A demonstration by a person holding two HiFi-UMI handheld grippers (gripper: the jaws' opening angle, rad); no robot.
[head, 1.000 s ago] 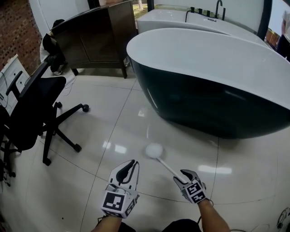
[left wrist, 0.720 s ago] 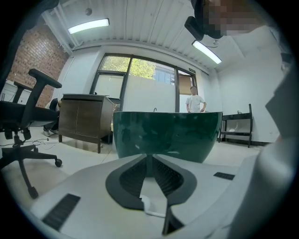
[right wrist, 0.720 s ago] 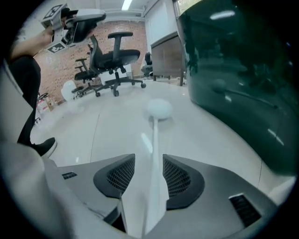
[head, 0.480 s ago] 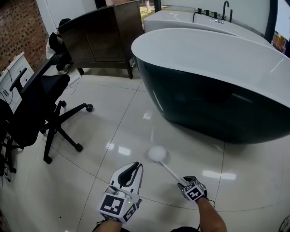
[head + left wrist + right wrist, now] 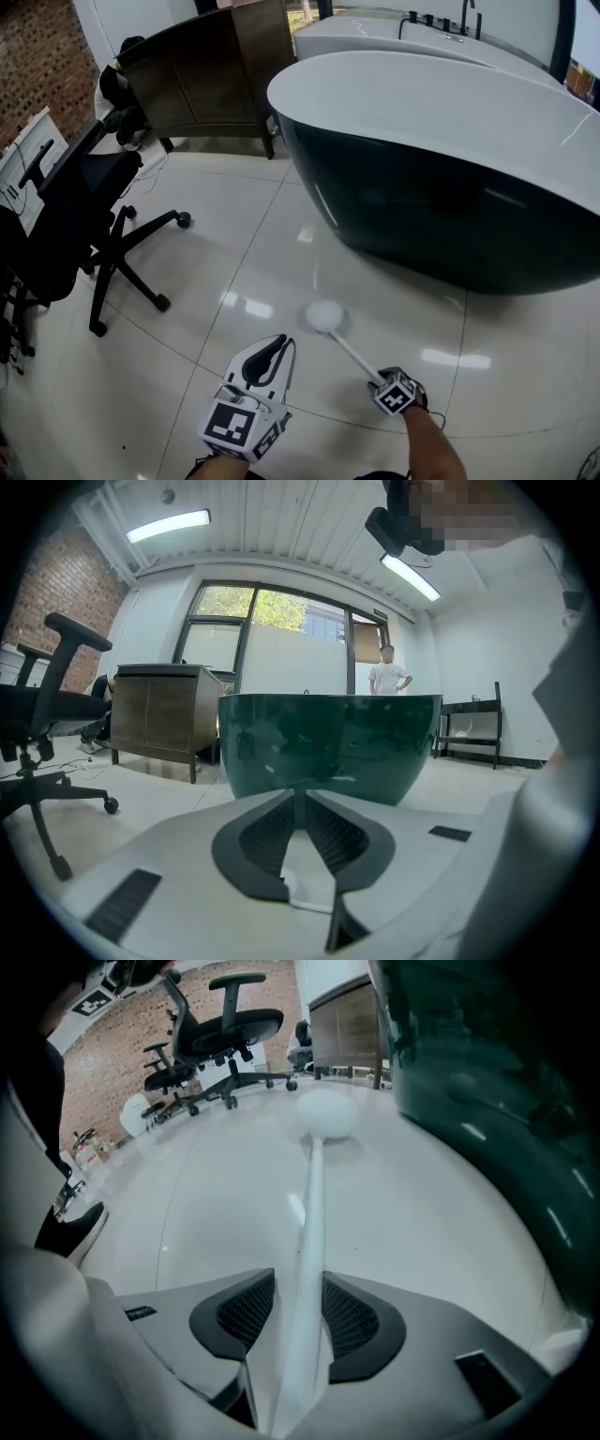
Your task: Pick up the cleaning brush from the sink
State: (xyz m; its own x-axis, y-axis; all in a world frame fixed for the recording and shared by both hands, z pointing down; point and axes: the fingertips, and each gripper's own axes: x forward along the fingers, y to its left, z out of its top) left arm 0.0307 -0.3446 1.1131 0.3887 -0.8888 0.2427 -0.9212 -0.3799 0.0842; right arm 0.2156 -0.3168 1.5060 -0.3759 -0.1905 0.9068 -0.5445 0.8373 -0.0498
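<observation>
1. White round-headed cleaning brush is lying on the glossy floor, handle pointing into our nearer right gripper.
2. We are closing it round the handle; left gripper is idling, pinched together.

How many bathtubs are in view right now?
2. A dark green bathtub fills the head view's right; a white bathtub stands behind it, at top. Others may be out of frame.

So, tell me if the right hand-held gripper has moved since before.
Yes: the right hand-held gripper sank toward the floor, its jaws closing around the brush handle.
</observation>
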